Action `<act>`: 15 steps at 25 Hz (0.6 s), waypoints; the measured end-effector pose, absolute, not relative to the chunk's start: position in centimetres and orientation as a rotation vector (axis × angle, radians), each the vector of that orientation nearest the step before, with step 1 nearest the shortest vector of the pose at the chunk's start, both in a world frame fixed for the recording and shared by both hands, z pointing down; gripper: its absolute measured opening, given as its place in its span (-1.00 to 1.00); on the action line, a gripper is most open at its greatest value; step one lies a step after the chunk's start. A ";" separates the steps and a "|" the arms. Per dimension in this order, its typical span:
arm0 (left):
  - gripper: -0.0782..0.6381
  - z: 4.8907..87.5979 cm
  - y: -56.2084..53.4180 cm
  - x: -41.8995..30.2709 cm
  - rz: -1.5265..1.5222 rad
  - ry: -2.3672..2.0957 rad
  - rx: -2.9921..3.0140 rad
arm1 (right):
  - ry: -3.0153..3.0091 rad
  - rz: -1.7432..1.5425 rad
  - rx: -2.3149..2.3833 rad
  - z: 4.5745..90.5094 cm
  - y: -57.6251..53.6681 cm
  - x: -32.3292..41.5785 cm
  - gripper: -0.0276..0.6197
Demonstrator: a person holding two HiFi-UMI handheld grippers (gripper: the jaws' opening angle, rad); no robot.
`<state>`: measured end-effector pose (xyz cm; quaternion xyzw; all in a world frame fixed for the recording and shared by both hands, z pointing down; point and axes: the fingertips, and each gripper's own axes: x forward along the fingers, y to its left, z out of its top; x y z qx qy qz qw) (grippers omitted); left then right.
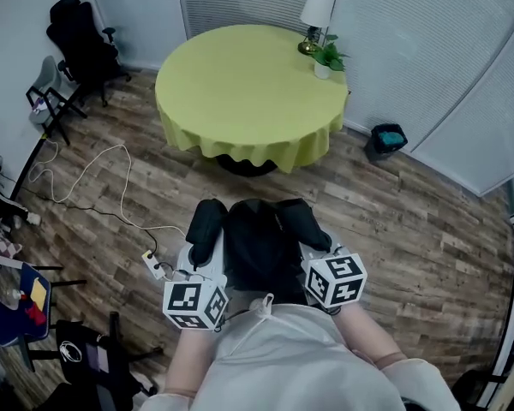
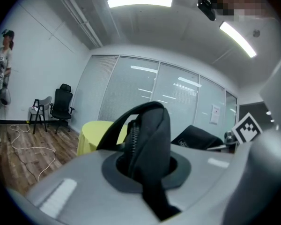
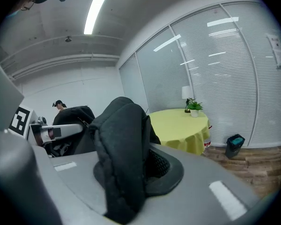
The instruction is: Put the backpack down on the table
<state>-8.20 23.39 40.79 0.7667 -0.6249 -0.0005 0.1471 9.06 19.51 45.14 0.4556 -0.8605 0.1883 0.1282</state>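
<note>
Black fabric backpack (image 1: 261,247) held aloft, not yet set down.
Left tongs (image 2: 147,165) and right tongs (image 3: 131,172) each clamp part of it, well short of the near edge of the round yellow-clothed bench (image 1: 240,84).

Ceiling strip lights (image 2: 139,2) give even, cool brightness, streaking the glass wall (image 2: 150,86); the desk (image 1: 240,84) casts only a soft shadow. Both gripper views bulge, blackening at the corners, blurred up close.
</note>
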 end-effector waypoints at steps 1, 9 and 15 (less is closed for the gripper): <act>-0.70 40.9 22.5 -8.2 0.004 -1.807 2.198 | -2.509 0.554 1.312 45.4 18.5 9.0 -0.82; -0.70 41.5 11.8 -7.8 0.011 -1.889 2.098 | -2.566 0.568 1.188 46.1 6.6 9.1 -0.82; -0.70 40.9 2.8 -6.6 -0.034 -1.959 2.049 | -2.606 0.512 1.103 45.2 -3.4 9.8 -0.82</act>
